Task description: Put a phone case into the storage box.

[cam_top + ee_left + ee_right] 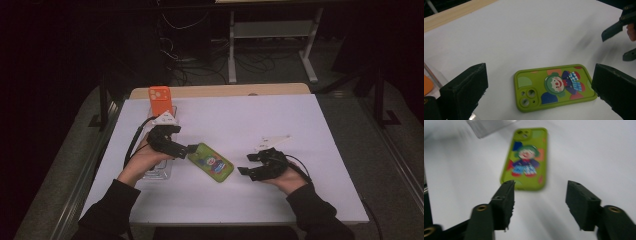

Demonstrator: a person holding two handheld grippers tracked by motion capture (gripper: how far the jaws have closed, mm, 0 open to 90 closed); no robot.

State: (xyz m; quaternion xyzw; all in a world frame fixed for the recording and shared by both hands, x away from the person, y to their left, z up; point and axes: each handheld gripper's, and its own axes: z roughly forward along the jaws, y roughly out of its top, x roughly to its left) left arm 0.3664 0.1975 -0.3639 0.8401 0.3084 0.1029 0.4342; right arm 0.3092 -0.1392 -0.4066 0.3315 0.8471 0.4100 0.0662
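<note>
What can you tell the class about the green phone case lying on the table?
The green phone case is lime green, looks like soft rubbery plastic, and carries a cartoon clown print with coloured shapes. One corner has a raised camera block with three round holes. It lies flat, printed side up, on the white table, between the open left gripper and right gripper. Neither is seen gripping it.

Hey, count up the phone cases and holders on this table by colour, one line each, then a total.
Green rubbery phone case with a clown picture: 1
Orange phone case standing upright at the table's far left: 1
Clear plastic holder under the left hand: 1
Total: 3
</note>
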